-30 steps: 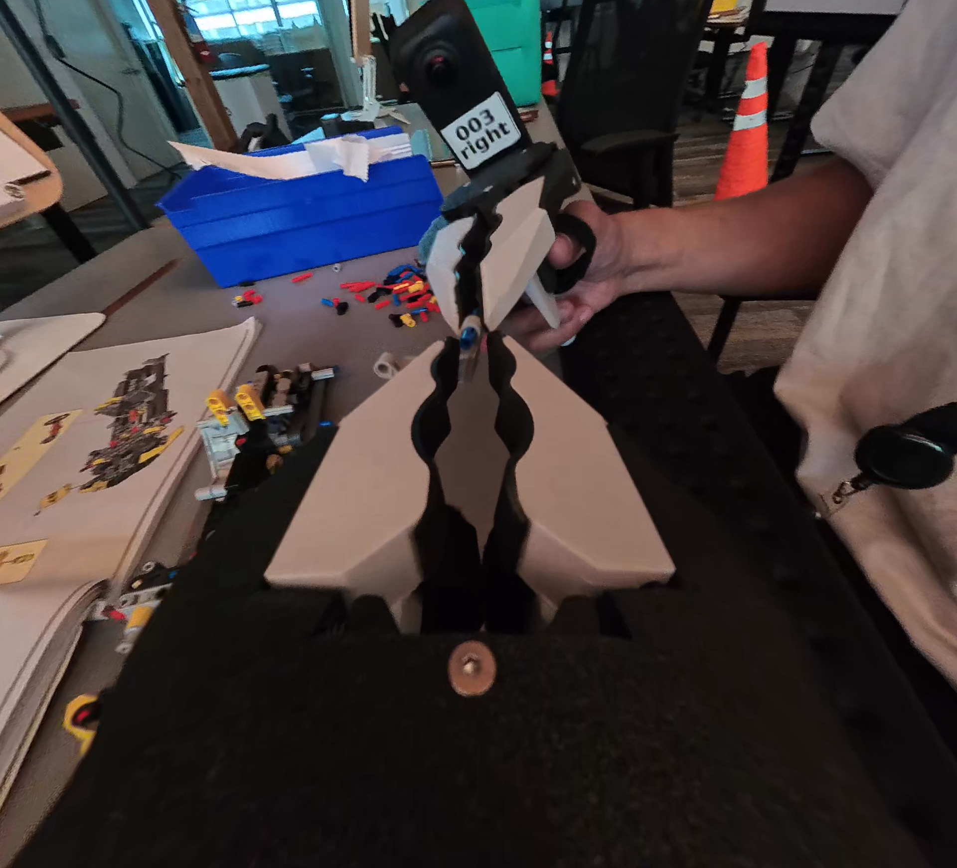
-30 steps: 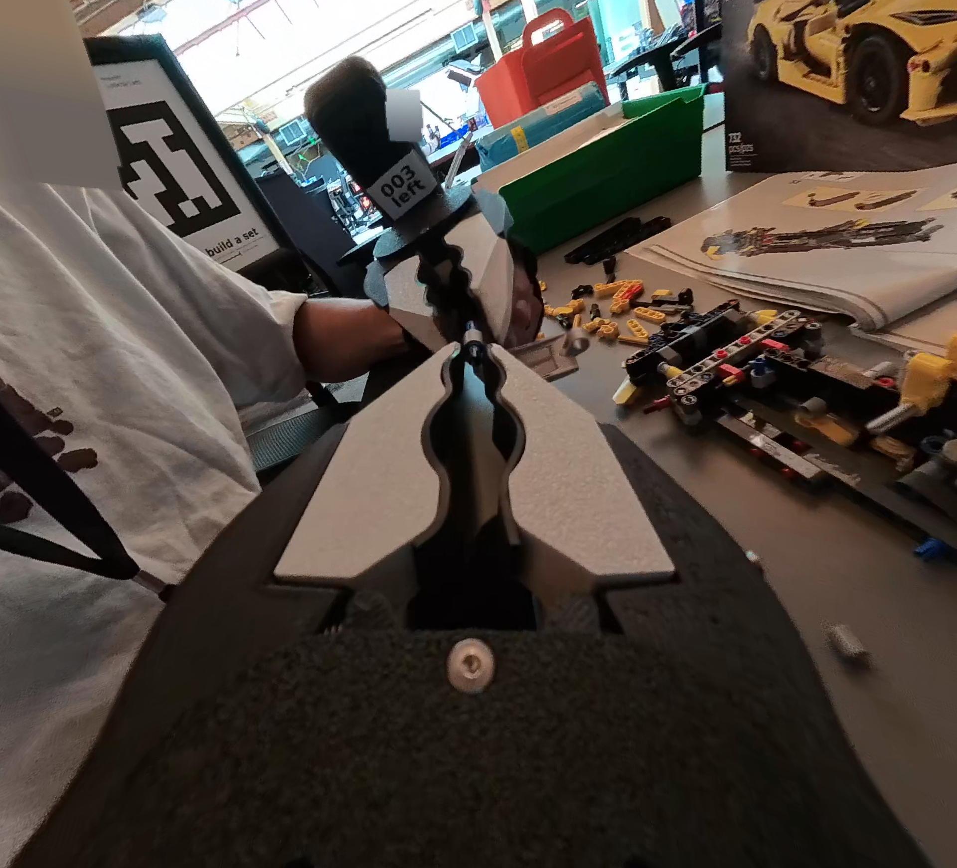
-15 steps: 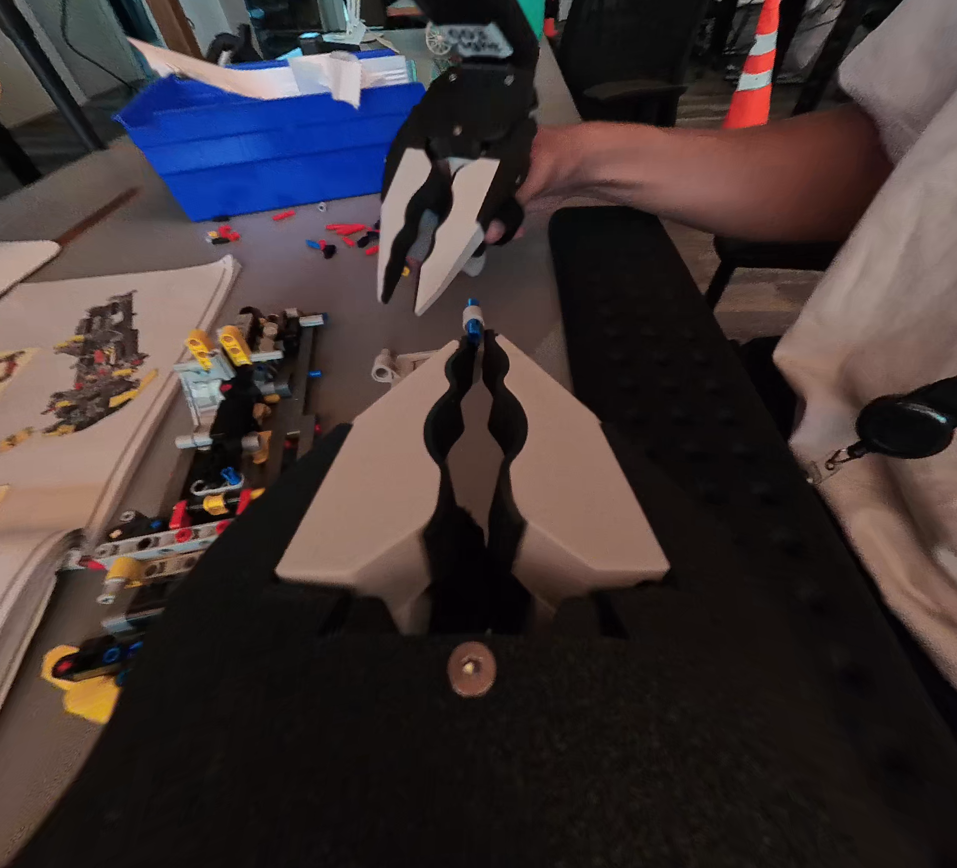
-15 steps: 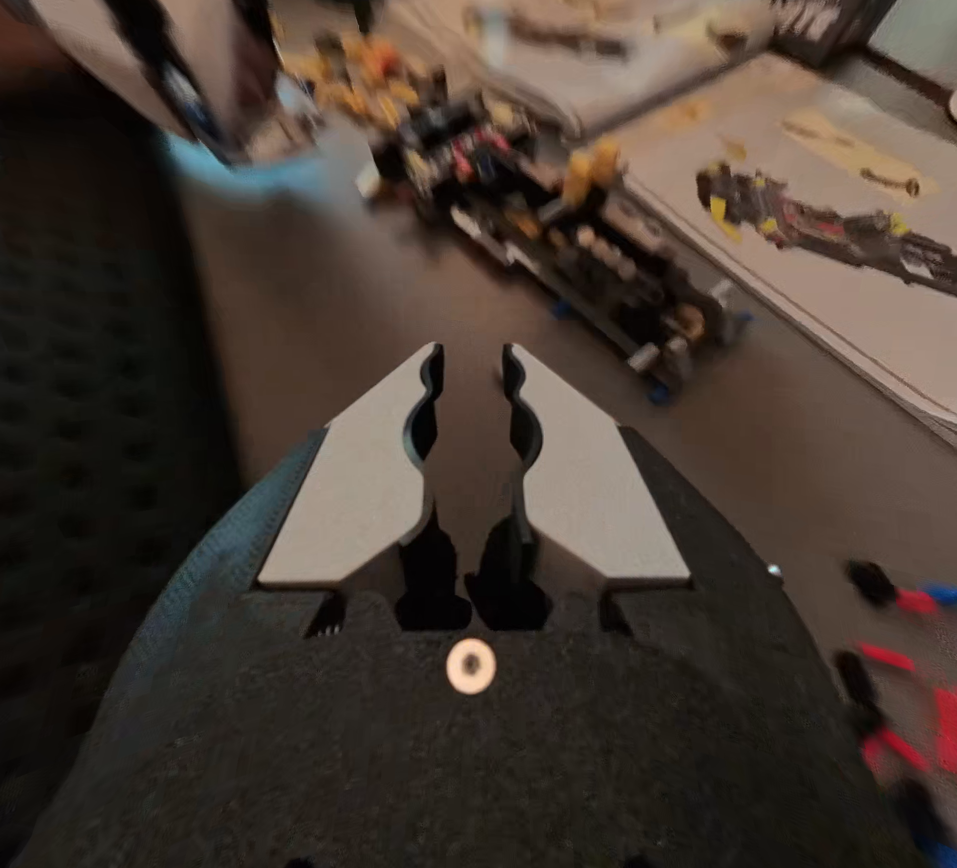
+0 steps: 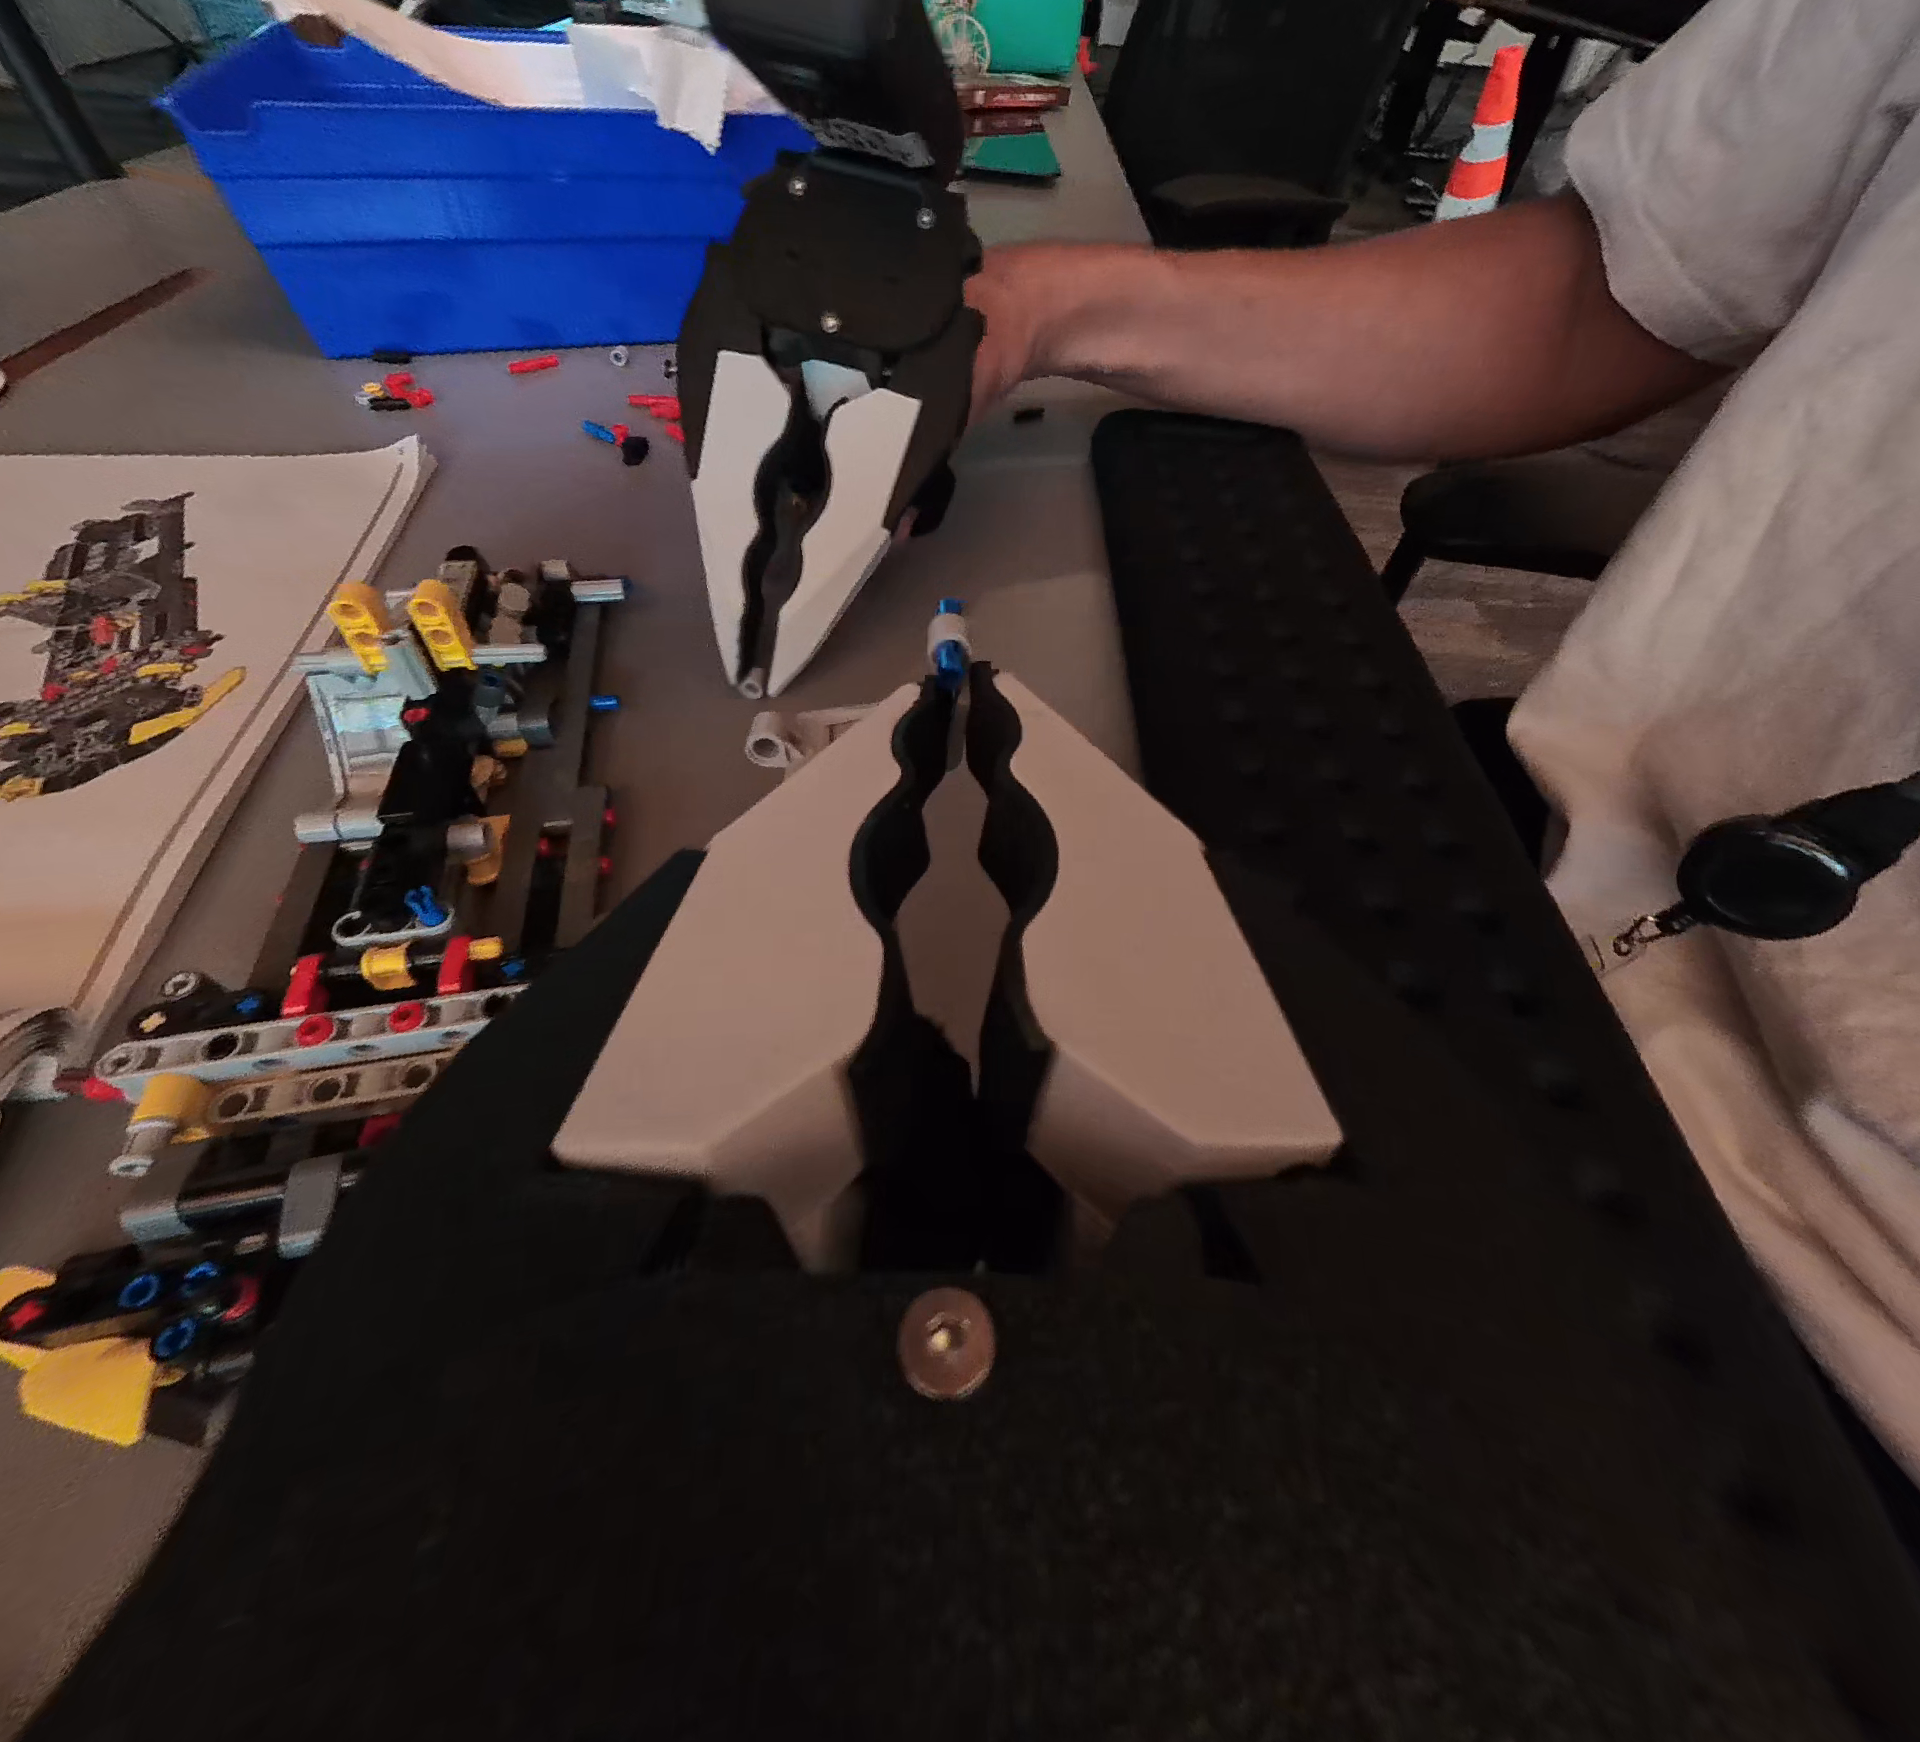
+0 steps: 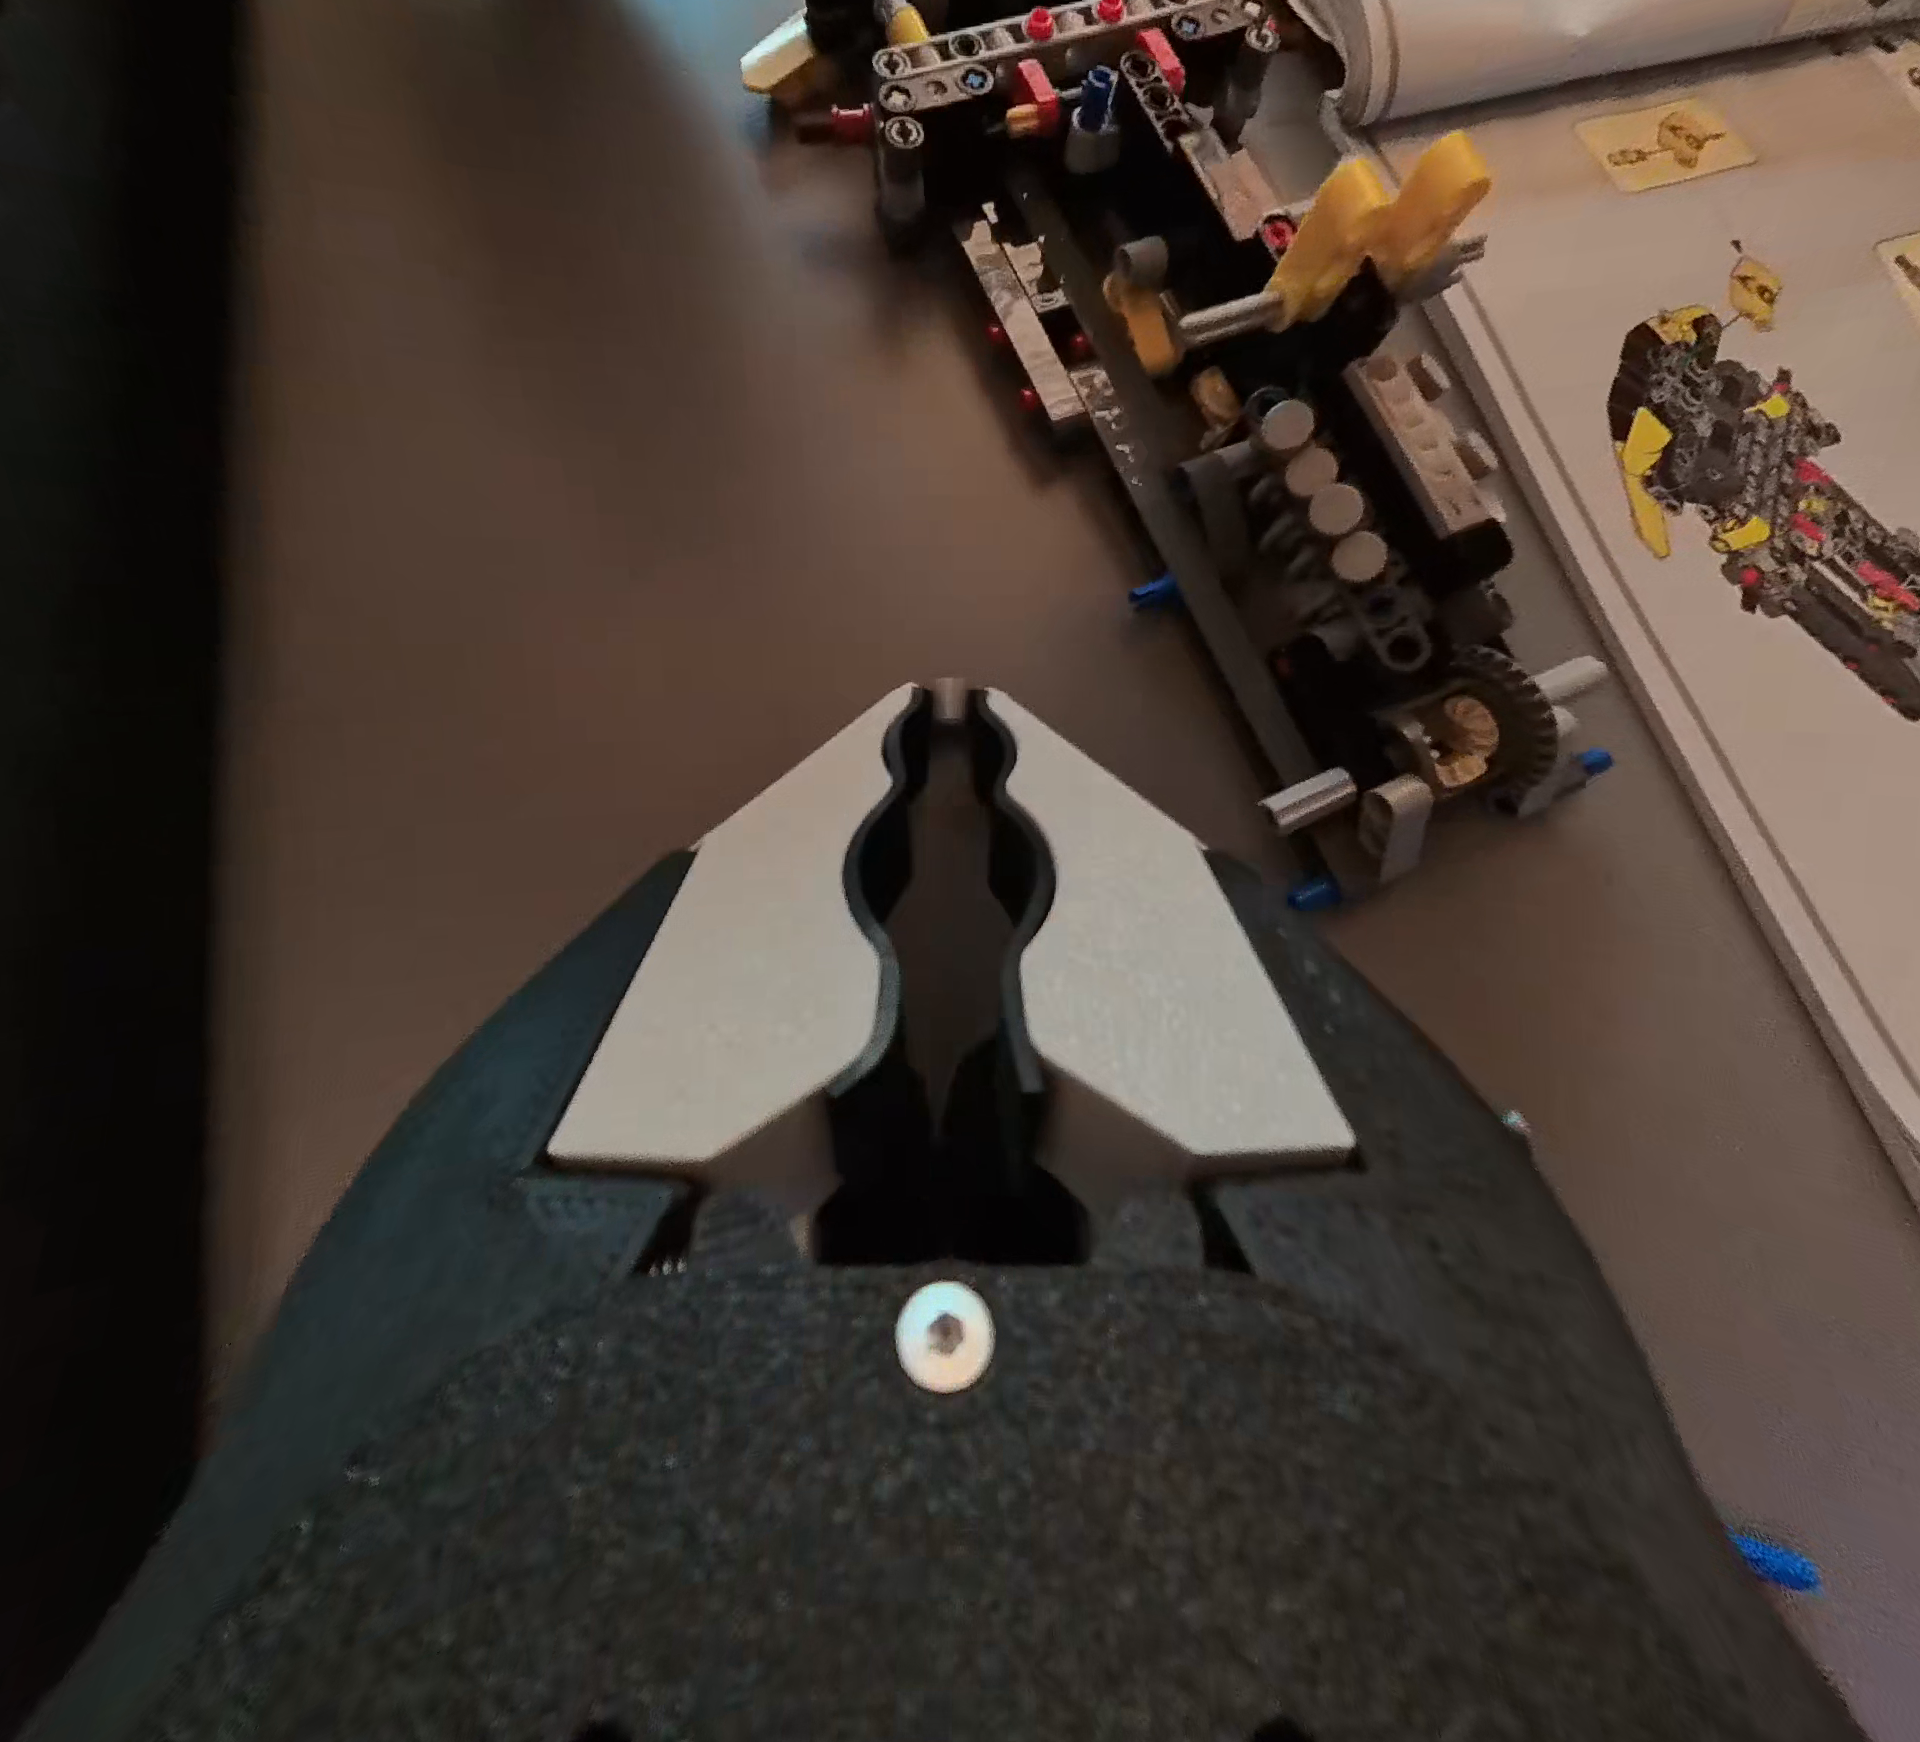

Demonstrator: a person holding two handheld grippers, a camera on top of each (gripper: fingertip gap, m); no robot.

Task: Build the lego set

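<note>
My left gripper (image 5: 951, 693) is shut on a blue pin with a light grey bush (image 5: 948, 648) and holds it above the table. My right gripper (image 6: 948, 703) is shut on a small grey round piece (image 6: 948, 691). In the left wrist view the right gripper (image 5: 758, 676) points down, with its tip at the table beside a light grey connector (image 5: 792, 736). The partly built black, grey and yellow chassis (image 5: 436, 788) lies left of both grippers. In the right wrist view the chassis (image 6: 1247, 404) lies ahead and to the right.
An open instruction booklet (image 5: 156, 653) lies beyond the chassis, and also shows in the right wrist view (image 6: 1714, 549). A blue bin (image 5: 468, 238) stands at the back, with loose red and blue pins (image 5: 623, 419) before it. A black mat (image 5: 1299, 757) lies right. A person's forearm (image 5: 1299, 342) reaches across. Some 12 centimeters of space lies between my two pairs of fingers.
The right gripper left the left gripper's tip, opened, swung down to the table and shut on a small grey piece. The left gripper kept its blue pin and tilted down a little.
</note>
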